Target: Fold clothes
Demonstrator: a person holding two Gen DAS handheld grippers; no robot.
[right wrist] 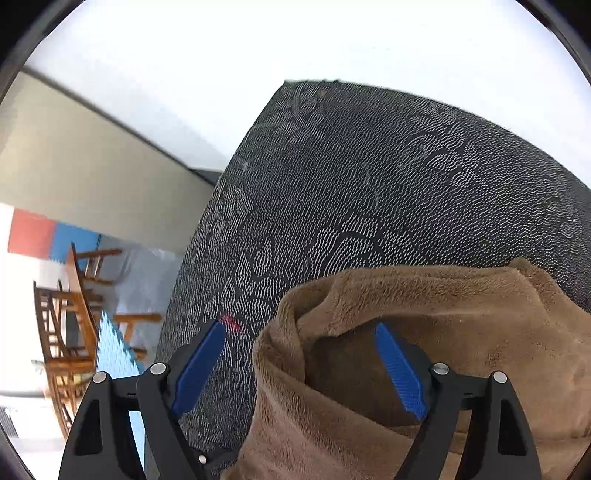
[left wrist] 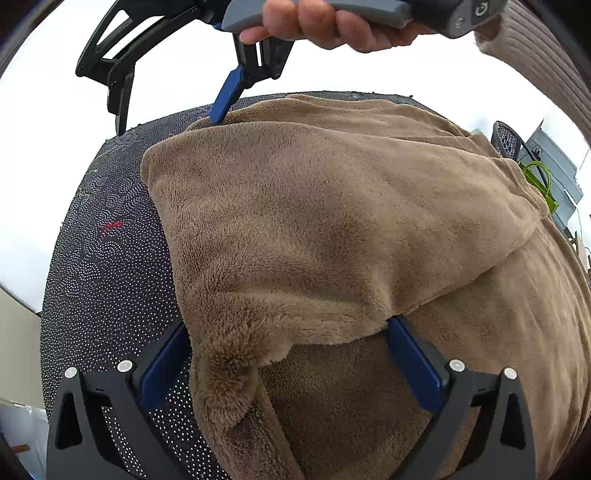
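In the left wrist view we are looking along our left gripper (left wrist: 288,339), whose jaws are standing wide apart with a folded edge of the brown fleece garment (left wrist: 314,221) lying between them. Outside the left finger, the dark dotted tablecloth (left wrist: 107,266) is showing, with a small red mark (left wrist: 110,226) on it. Between the jaws a furry flap of the fleece is hanging down toward the camera, and the folded top layer is spreading ahead of the fingertips across most of the cloth. The right blue pad (left wrist: 413,365) is sitting just under the edge of that layer; we cannot tell whether it is touching. Far ahead of the jaws, the right gripper (left wrist: 221,110) is reaching down to the garment's far edge, gripped by the person's right hand (left wrist: 332,26). To the right, a green object (left wrist: 535,181) is sitting beyond the table.

In the right wrist view our right gripper (right wrist: 301,339) is also holding its jaws wide. The left finger is hovering over bare tablecloth (right wrist: 369,177); a rolled corner of the fleece (right wrist: 424,314) is lying between the jaws and past the right finger. Wooden chairs (right wrist: 74,325) are standing to the left.
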